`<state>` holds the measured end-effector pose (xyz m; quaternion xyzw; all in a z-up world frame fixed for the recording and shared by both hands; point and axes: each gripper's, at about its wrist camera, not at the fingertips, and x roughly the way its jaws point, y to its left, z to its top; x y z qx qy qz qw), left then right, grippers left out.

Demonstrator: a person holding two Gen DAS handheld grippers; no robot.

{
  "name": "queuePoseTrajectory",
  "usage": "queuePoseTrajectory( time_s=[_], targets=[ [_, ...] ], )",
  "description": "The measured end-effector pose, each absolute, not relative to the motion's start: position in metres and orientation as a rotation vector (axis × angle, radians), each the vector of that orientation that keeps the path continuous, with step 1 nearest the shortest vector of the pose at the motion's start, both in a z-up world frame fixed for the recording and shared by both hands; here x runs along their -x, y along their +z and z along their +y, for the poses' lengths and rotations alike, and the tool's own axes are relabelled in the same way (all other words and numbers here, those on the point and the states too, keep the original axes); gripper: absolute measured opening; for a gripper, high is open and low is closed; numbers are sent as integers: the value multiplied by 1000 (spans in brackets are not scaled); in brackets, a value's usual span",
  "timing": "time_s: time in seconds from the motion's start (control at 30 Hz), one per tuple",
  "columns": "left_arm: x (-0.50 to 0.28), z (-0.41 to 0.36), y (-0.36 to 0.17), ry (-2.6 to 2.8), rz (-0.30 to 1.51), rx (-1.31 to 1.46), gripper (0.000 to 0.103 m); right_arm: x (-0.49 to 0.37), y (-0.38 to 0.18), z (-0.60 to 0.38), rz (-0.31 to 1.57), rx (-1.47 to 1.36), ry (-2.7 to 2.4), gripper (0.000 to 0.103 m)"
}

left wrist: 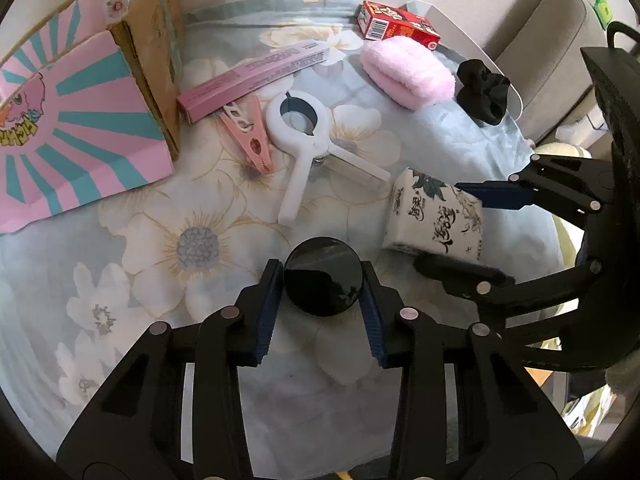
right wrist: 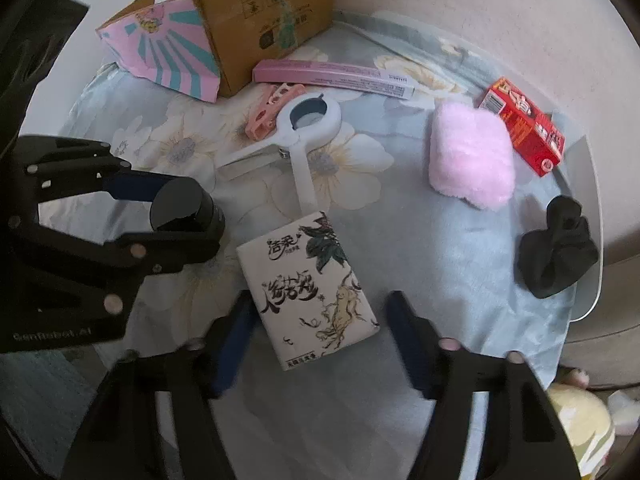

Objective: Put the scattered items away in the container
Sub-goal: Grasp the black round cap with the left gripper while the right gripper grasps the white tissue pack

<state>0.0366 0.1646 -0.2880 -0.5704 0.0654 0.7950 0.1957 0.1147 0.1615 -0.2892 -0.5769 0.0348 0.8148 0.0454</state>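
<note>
My left gripper [left wrist: 323, 280] is shut on a black round jar [left wrist: 323, 276], seen also in the right wrist view [right wrist: 182, 210]. My right gripper [right wrist: 320, 316] is open with its fingers on either side of a white tissue pack [right wrist: 308, 284], not touching it; the pack also shows in the left wrist view [left wrist: 434, 216]. The cardboard box [left wrist: 80, 120] with pink and teal flaps stands at the table's far left [right wrist: 224, 32]. Scattered on the floral cloth lie a white clamp [left wrist: 308, 140], a pink clothespin [left wrist: 248, 136], a long pink box [left wrist: 256, 76], a pink fluffy pad [left wrist: 406, 72], a red box [left wrist: 396, 24] and a black scrunchie [left wrist: 482, 92].
The round table's edge [right wrist: 596, 240] curves close behind the scrunchie [right wrist: 556, 248]. A beige sofa [left wrist: 552, 40] stands beyond the table. A yellow-green soft thing [right wrist: 580, 424] lies below the table at the right.
</note>
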Motion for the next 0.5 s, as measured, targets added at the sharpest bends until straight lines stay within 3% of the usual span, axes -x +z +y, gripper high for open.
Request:
queuePoseTrajectory(
  time_s=[0.5],
  targets=[
    [-35, 145, -244, 2249, 196, 1527, 33, -124, -250, 161, 252, 1572, 2502, 51]
  ],
)
